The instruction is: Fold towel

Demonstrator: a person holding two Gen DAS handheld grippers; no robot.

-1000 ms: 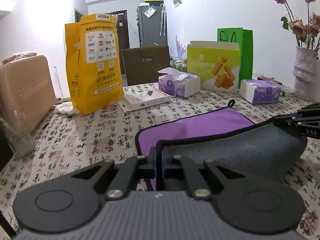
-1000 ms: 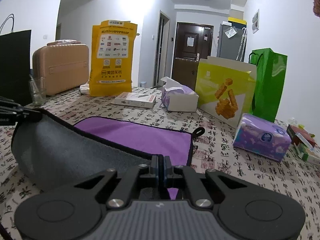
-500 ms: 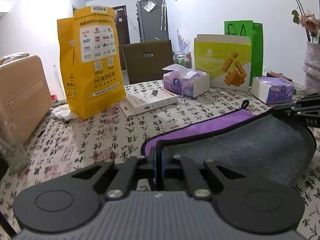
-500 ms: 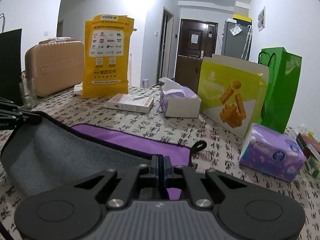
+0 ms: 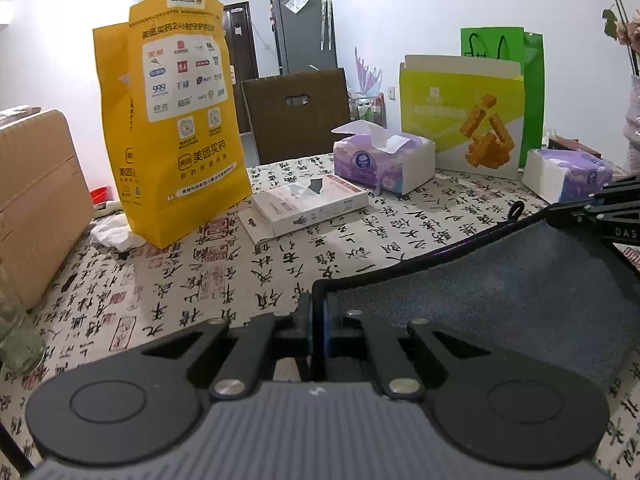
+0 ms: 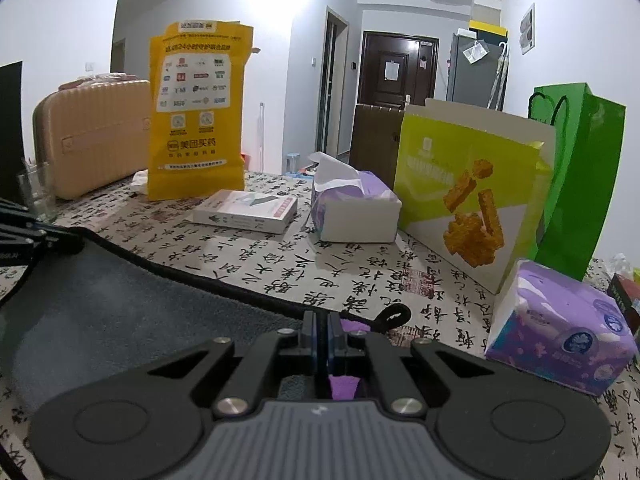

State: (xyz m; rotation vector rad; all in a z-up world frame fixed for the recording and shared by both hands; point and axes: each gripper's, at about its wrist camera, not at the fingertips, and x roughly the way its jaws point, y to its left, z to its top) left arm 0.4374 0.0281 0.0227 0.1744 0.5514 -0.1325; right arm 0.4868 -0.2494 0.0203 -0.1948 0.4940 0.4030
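The towel is grey on one side and purple on the other, with a black hem. It lies folded over on the table, grey side up. My left gripper is shut on its near left corner. My right gripper is shut on the other corner of the same edge, beside the black hanging loop. A sliver of purple shows under the right jaws. Each gripper shows at the side of the other's view: the right gripper, the left gripper.
On the patterned tablecloth stand a yellow bag, a flat white box, an open tissue box, a yellow-green carton, a green bag, a purple tissue pack, a glass and a beige suitcase.
Both grippers have carried the held edge forward over the towel. The purple side that showed before is now covered by the grey side.
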